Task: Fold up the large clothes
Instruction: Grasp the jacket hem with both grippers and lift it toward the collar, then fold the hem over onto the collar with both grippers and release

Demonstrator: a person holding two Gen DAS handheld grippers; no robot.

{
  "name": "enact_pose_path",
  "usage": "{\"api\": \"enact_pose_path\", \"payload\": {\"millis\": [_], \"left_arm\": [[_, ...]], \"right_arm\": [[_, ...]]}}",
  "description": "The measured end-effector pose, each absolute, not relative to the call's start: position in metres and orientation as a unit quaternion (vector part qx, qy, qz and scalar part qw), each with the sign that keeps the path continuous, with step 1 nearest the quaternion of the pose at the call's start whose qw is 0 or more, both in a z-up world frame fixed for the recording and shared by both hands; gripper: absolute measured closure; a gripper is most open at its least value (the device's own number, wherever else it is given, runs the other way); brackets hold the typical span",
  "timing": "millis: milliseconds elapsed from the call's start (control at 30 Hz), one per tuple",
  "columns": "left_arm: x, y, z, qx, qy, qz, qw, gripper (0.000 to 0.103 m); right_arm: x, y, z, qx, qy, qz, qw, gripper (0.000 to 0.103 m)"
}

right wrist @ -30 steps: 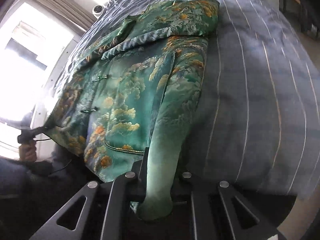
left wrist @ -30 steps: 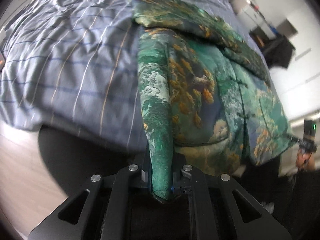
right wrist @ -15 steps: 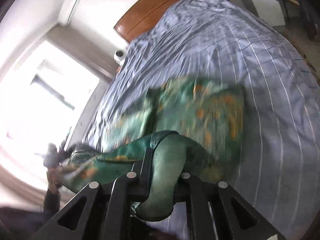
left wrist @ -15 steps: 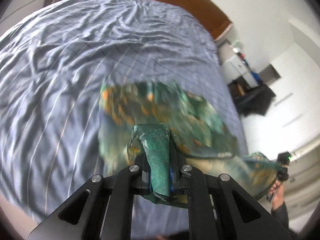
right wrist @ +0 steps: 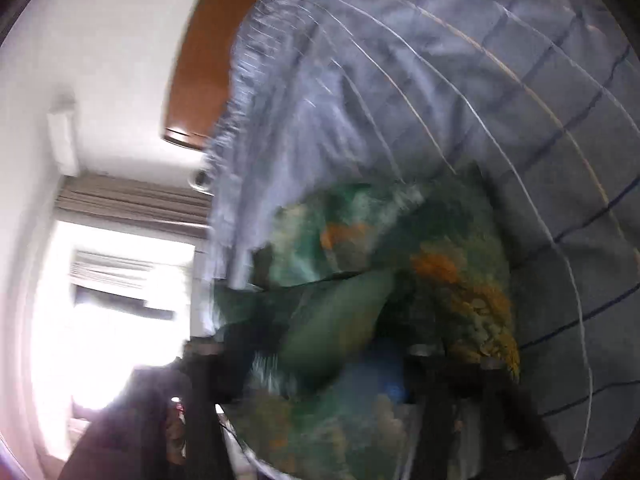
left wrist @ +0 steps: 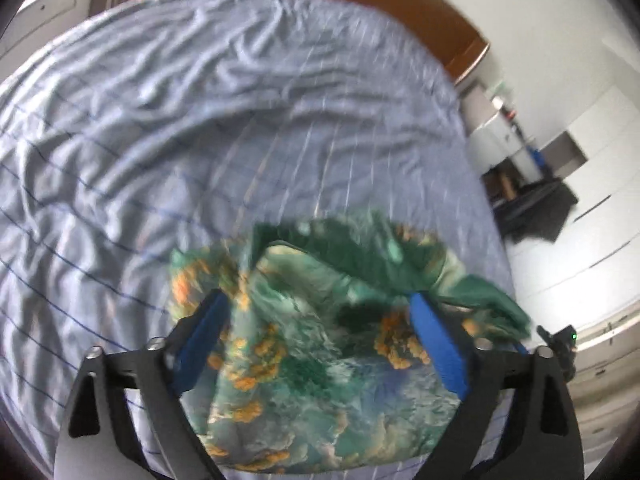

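A green jacket [left wrist: 320,360] with orange and white landscape print lies bunched and folded over itself on the blue striped bedsheet [left wrist: 200,140]. In the left wrist view my left gripper [left wrist: 316,300] hovers over it with jaws opening wide. The blue pads [left wrist: 208,328] stand apart on either side of the cloth, not pressing it. The right wrist view is blurred and rolled. There my right gripper [right wrist: 320,354] has its jaws opening, and a green fold of the jacket [right wrist: 336,328] still hangs loosely between the fingers. One blue pad [right wrist: 390,372] shows bare.
A wooden headboard [left wrist: 420,8] runs along the far end of the bed. White cabinets [left wrist: 492,136] and a dark piece of furniture [left wrist: 536,208] stand to the right. A bright window with curtains [right wrist: 120,280] and a dark sleeve [right wrist: 120,420] are on the other side.
Both grippers carried the jacket's hem up the bed, folding it over itself, and both have now let go. The right gripper has rolled.
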State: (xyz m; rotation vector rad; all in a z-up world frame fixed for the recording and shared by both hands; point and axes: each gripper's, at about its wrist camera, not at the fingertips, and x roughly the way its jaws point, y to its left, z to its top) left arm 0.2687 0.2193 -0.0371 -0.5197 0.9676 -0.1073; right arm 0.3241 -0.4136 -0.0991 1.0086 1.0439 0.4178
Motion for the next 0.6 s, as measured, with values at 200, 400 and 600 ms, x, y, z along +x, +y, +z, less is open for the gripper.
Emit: {"api": "enact_pose_path", "payload": {"millis": [200,400,600], "left_arm": [[0.267,0.212,-0.066,-0.164,0.491,-0.079,0.852,0.004],[0.3,0.169,-0.121,-0.107,0.536,-0.042,0.836,0.018],[0.3,0.169,-0.129,-0.1,0.529,0.017,0.842,0.095]], "right_arm": [[0.323,-0.424,-0.056,0.341,0.469,0.161,0.799,0.014],[0.333,-0.364,-0.074,0.17,0.524,0.132,0.824,0.014],[0.333,-0.326,-0.085,0.065,0.511,0.071,0.854,0.084]]}}
